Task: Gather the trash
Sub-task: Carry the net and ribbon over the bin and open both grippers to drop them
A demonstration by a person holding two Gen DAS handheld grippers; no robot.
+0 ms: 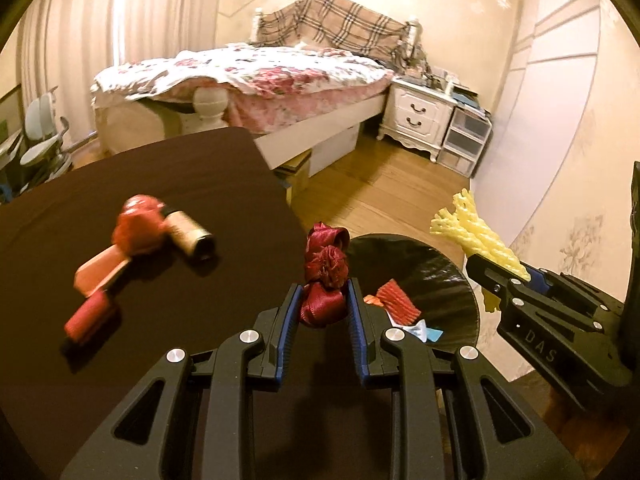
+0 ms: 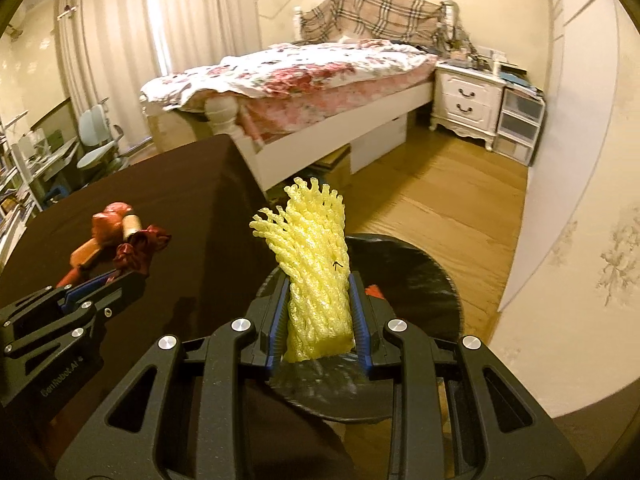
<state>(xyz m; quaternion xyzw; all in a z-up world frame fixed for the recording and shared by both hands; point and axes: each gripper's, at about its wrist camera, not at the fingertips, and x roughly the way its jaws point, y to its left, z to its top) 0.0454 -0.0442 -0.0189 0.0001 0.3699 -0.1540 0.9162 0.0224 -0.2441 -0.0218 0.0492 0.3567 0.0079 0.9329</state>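
My left gripper [image 1: 323, 304] is shut on a dark red ribbon bow [image 1: 326, 264] and holds it at the right edge of the dark table [image 1: 160, 184], beside the black-lined trash bin [image 1: 436, 268]. My right gripper [image 2: 320, 300] is shut on a yellow foam fruit net [image 2: 316, 256] and holds it above the bin [image 2: 416, 276]. The right gripper [image 1: 496, 276] with the net [image 1: 476, 236] also shows in the left wrist view. An orange wrapper [image 1: 396, 300] and blue scraps lie in the bin.
On the table lie a red crumpled wrapper [image 1: 138, 224], a tan cylinder [image 1: 190, 236], a pink flat piece [image 1: 100, 272] and a small red roll [image 1: 86, 316]. Behind stand a bed [image 1: 256, 76], a white nightstand [image 1: 416, 112] and plastic drawers [image 1: 464, 140] on wood floor.
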